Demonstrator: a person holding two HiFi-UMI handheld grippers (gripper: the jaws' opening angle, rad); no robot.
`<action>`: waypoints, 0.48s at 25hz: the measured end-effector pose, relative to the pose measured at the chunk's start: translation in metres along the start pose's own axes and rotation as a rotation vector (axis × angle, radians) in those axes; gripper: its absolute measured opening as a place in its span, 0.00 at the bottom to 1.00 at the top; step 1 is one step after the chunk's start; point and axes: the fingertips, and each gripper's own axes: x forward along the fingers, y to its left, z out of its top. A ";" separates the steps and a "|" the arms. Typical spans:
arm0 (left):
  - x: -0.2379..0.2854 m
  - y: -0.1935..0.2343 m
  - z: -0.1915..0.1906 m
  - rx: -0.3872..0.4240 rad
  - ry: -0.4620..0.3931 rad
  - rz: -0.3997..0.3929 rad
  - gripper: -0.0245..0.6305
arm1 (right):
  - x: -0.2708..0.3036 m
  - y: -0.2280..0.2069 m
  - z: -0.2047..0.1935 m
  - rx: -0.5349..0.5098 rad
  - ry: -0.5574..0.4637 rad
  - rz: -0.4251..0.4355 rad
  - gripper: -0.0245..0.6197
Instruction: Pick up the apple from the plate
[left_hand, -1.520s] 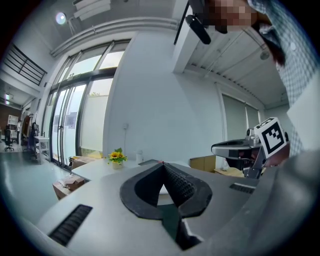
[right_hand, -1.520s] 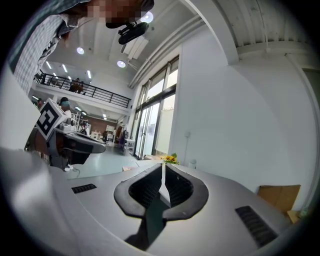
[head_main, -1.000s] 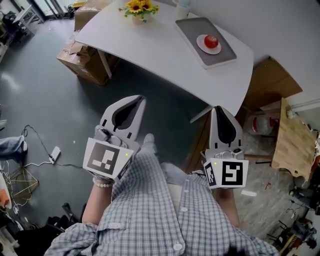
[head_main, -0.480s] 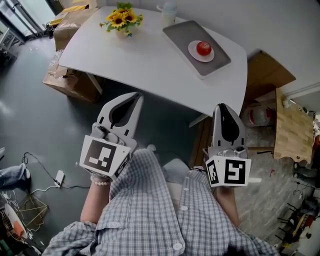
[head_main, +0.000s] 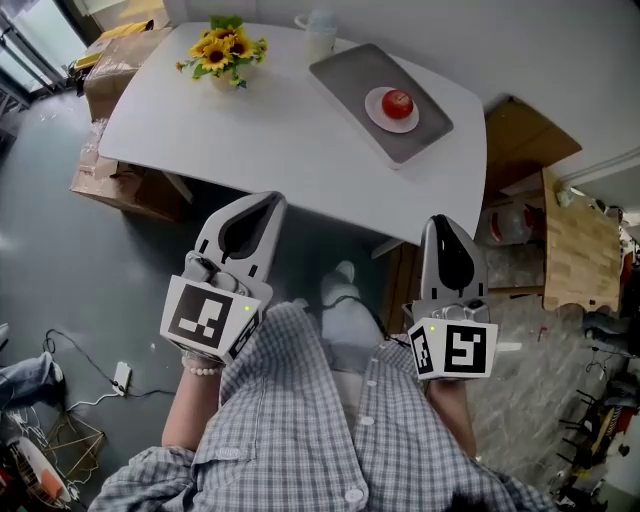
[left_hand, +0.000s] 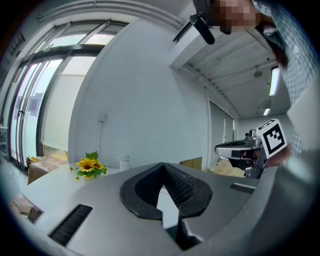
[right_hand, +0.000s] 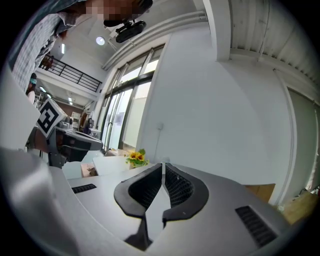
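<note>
A red apple (head_main: 398, 103) rests on a small white plate (head_main: 381, 117), which sits on a grey tray (head_main: 345, 70) at the far right of a white table (head_main: 260, 130). Both grippers hang well short of the table, over the floor. My left gripper (head_main: 277, 199) is shut and holds nothing; its tips meet in the left gripper view (left_hand: 163, 165). My right gripper (head_main: 439, 221) is shut and holds nothing too (right_hand: 163, 164). The apple is not seen in either gripper view.
A vase of sunflowers (head_main: 218, 55) and a pale cup (head_main: 318, 30) stand at the table's far side. Cardboard boxes (head_main: 105, 75) lie on the floor to the left. A wooden board (head_main: 578, 250) and clutter sit to the right. Cables (head_main: 60, 370) trail at lower left.
The table has come nearer and shifted left in the head view, so the apple sits lower and more central. Both grippers stay shut and keep their places in view.
</note>
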 end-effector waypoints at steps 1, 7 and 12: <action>0.004 0.001 0.000 -0.002 0.001 -0.002 0.05 | 0.004 -0.003 -0.001 0.000 0.004 -0.001 0.09; 0.036 0.005 -0.002 -0.012 0.021 -0.002 0.05 | 0.040 -0.024 -0.009 -0.001 0.014 0.025 0.09; 0.071 0.011 -0.005 -0.033 0.044 0.004 0.05 | 0.076 -0.045 -0.019 0.006 0.028 0.050 0.09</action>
